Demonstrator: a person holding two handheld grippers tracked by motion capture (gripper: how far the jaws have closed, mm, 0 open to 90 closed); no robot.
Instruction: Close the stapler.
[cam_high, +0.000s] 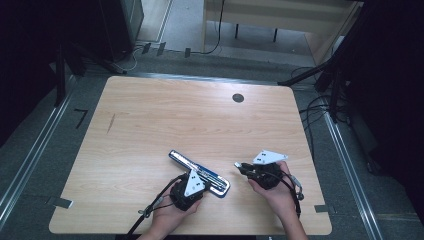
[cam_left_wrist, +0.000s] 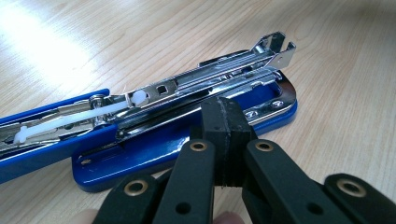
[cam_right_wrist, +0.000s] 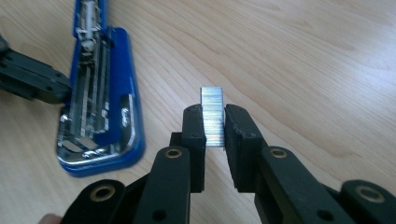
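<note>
A pale wooden surface (cam_high: 150, 115) stands in a dim room, bare but for an opened blue stapler (cam_high: 199, 172) near its front edge. The stapler's long axis runs slantwise, from toward the back left corner down toward the front right. The left tongs (cam_high: 196, 181) rest closed together against its base, steadying it. The right tongs (cam_high: 242, 167), clamped on a strip of staples (cam_right_wrist: 212, 116), hover just right of the stapler's near end; the strip likely needs lining up with the open metal channel (cam_left_wrist: 205, 77).
</note>
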